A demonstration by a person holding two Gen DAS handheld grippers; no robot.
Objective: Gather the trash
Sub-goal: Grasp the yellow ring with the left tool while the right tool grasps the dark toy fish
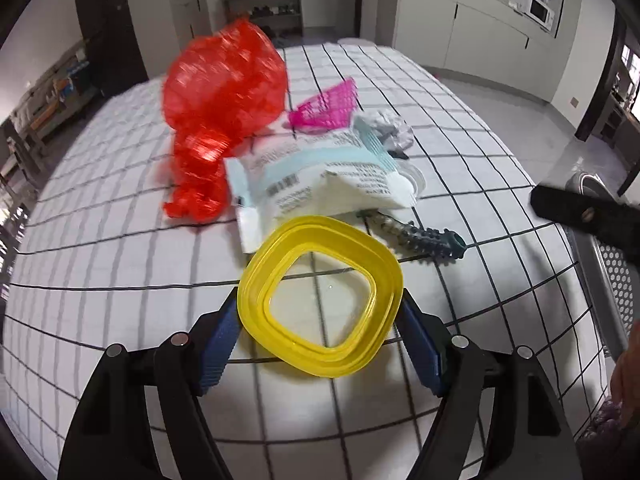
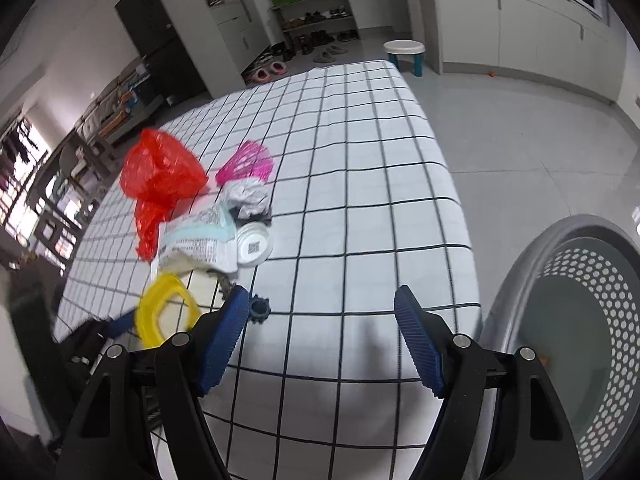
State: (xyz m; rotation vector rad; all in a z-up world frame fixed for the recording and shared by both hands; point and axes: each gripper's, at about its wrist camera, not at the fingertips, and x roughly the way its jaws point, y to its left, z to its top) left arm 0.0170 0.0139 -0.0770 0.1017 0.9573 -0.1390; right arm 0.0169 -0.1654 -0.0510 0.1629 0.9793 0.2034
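You're in home, kitchen-dining area: microwave on counter, cabinet run, shoe rack by wall, checked tablecloth.

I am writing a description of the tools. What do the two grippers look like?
The left gripper and the right gripper look alike: two black angular arms with round silver bolts, each ending in a blue ribbed finger pad. No cables or markings show.

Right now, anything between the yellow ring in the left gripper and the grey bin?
Nothing visible. The yellow ring sits between the left gripper's pads at the near end of the trash pile. The grey bin stands off the table's right edge; the checkered cloth between is bare. The right gripper hovers there, empty.
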